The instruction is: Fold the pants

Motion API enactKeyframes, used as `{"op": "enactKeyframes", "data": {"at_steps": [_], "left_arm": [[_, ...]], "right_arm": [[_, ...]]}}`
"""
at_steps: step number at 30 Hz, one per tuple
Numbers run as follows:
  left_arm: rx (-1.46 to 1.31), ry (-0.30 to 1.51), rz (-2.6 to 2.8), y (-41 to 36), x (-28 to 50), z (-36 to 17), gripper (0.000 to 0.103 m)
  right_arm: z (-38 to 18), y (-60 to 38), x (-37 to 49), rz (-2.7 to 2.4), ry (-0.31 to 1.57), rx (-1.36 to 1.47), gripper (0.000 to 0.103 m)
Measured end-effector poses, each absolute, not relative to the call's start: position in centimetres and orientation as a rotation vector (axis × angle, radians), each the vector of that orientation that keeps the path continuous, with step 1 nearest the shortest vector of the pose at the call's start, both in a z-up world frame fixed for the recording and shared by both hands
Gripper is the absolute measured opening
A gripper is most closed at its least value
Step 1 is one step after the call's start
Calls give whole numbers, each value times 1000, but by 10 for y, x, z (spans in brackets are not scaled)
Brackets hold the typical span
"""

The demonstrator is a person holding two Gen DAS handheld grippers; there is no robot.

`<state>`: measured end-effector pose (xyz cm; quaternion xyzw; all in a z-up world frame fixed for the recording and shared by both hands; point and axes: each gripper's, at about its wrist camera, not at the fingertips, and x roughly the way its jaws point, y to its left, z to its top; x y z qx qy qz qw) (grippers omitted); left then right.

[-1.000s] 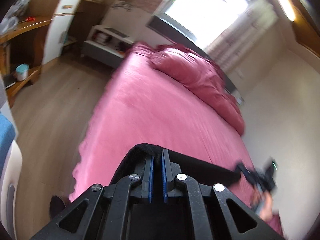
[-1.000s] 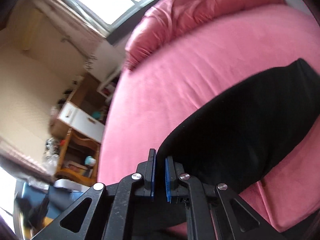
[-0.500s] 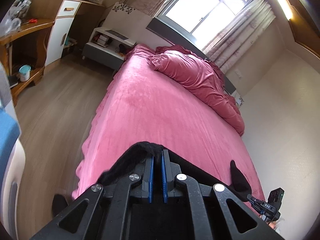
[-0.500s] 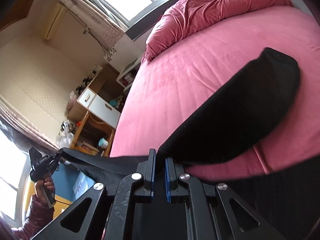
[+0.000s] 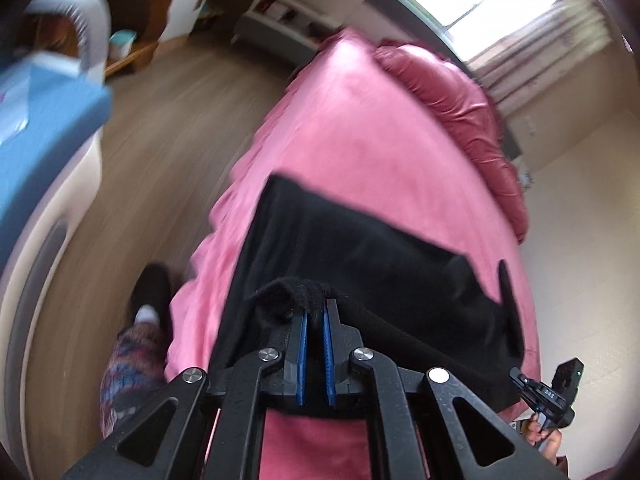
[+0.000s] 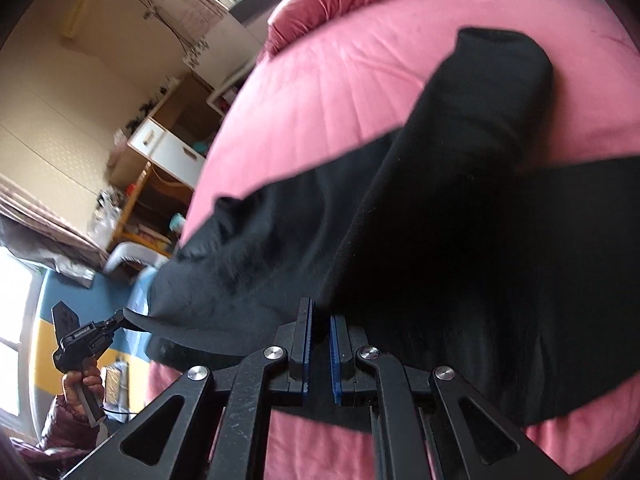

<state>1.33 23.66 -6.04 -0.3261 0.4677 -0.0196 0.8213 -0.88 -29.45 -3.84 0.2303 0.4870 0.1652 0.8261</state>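
Black pants (image 5: 360,248) lie spread across the near part of a pink bed (image 5: 360,128). My left gripper (image 5: 315,310) is shut on a bunched edge of the pants, which humps up over its tips. In the right wrist view the pants (image 6: 460,200) stretch across the bed (image 6: 320,92), one leg reaching up toward the far right. My right gripper (image 6: 319,312) is shut on another edge of the fabric. Each view shows the other gripper at its edge: the right gripper (image 5: 520,378) pinching the cloth, and the left gripper (image 6: 118,316) doing the same.
A crumpled pink duvet (image 5: 452,92) lies along the bed's far side by the window. Wooden floor (image 5: 152,128) runs left of the bed, with a person's patterned leg and dark slipper (image 5: 150,296). A blue-topped unit (image 5: 36,108) and wooden shelves (image 6: 160,184) stand beyond.
Both grippers came down and toward the near bed edge with the pants. The fabric, held up half a second ago, now lies spread flat over the pink cover.
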Motion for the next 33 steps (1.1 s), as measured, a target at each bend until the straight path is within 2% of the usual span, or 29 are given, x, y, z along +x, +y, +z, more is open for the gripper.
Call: {"op": "enactKeyframes", "data": {"at_steps": [8,11,12,13,17,21,30,33], "left_arm": [[-734,1034,-25,238,0,-80,8],[-757,1078,-7,240,-6,-88,18],[-789,1082,-1,244,-8,-90,25],[-830,1083,5,249,-11,-91,27],[-960,1047,19,264,-23,-87,27],[-1144,989,26,277,-38,-87,31],[-1144,1077,77,255,-21,-93,31],[-1147,1095,123,253,-13,-101,25]], "right_arm": [[-69,-295,-24,312,1100,447,7],[-75,-299,-28,312,1104,442,7],[-81,-303,-31,311,1112,439,7],[-84,-302,-30,307,1120,432,7],[-97,-301,-31,296,1135,437,7],[-99,-302,-29,294,1135,439,7],[-101,-305,-33,290,1126,469,7],[-101,-306,-35,292,1122,475,7]]}}
